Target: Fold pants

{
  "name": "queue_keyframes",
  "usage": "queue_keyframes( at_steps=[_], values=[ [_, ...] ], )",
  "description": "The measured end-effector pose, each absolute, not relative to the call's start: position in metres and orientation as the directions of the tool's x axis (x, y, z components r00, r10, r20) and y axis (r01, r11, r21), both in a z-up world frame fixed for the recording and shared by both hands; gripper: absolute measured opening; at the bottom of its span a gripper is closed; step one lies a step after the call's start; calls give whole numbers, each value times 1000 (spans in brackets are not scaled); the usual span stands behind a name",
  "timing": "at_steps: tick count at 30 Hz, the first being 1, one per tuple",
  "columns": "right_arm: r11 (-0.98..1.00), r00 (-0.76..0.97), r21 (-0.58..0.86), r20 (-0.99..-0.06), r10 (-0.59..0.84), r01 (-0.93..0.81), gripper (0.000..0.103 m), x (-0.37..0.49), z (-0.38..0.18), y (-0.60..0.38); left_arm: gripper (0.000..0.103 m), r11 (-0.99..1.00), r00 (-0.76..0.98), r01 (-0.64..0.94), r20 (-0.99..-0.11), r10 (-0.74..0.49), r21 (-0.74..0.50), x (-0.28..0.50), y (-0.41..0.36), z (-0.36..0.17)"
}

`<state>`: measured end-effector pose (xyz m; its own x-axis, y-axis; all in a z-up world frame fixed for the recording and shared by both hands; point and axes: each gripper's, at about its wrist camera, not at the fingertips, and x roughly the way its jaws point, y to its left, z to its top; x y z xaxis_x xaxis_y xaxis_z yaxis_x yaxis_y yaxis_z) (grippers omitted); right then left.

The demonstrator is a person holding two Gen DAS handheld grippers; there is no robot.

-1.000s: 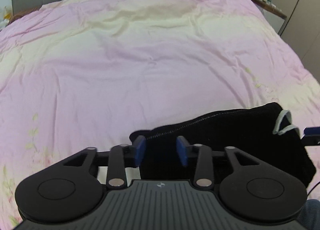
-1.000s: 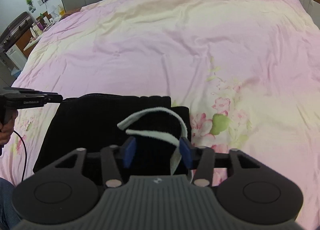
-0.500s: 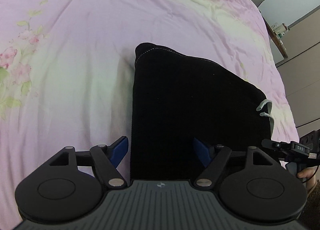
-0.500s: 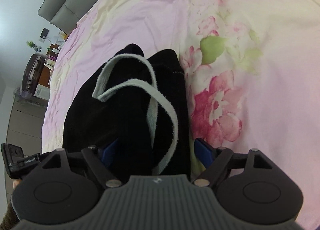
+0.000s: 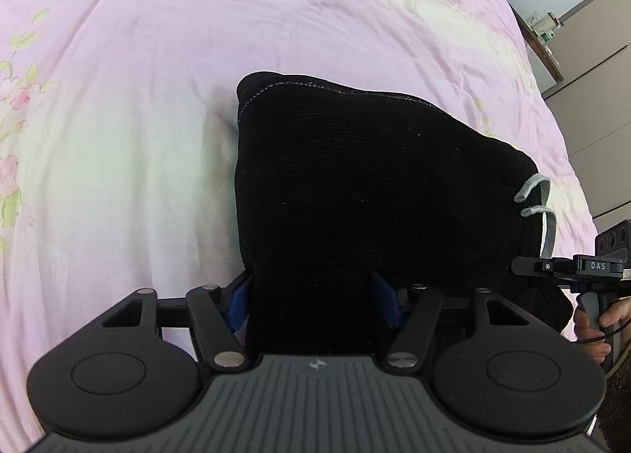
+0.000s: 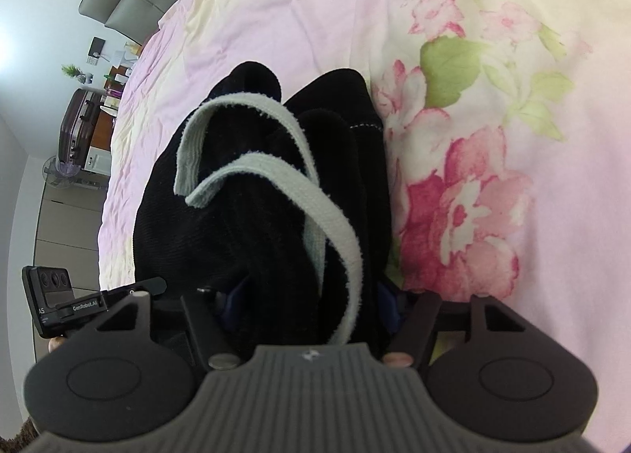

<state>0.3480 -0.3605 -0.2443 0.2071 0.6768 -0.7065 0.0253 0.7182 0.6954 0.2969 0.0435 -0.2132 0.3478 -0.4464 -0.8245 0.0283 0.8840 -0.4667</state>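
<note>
Left claw (image 5: 311, 305) and right claw (image 6: 309, 305) straddle the pants' (image 5: 366, 192) near edge.

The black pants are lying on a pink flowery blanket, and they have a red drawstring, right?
Not quite. The drawstring is pale grey-white, not red; the right wrist view shows it looped across the cloth. The rest is right: the black pants lie on the pink flowery blanket.
</note>
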Motion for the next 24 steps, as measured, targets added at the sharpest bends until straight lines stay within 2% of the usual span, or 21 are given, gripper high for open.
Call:
queue_keyframes(
  at_steps=[4,11,16,24],
  values=[
    [733,220,681,-713,666,-10,51,344,-235,-354,53,889,360,55,-821,-442,-455,293,43,-205],
    [769,258,636,-734,628,-66,43,336,-194,-335,39,888,400,61,-804,-441,-456,282,45,-186],
    [788,291,589,-734,614,-179,41,333,-138,-310,36,879,445,66,-775,-449,-471,271,58,-160],
    [750,328,586,-674,661,-307,41,337,-61,-252,36,888,527,53,-742,-414,-458,258,138,-83]
  ],
)
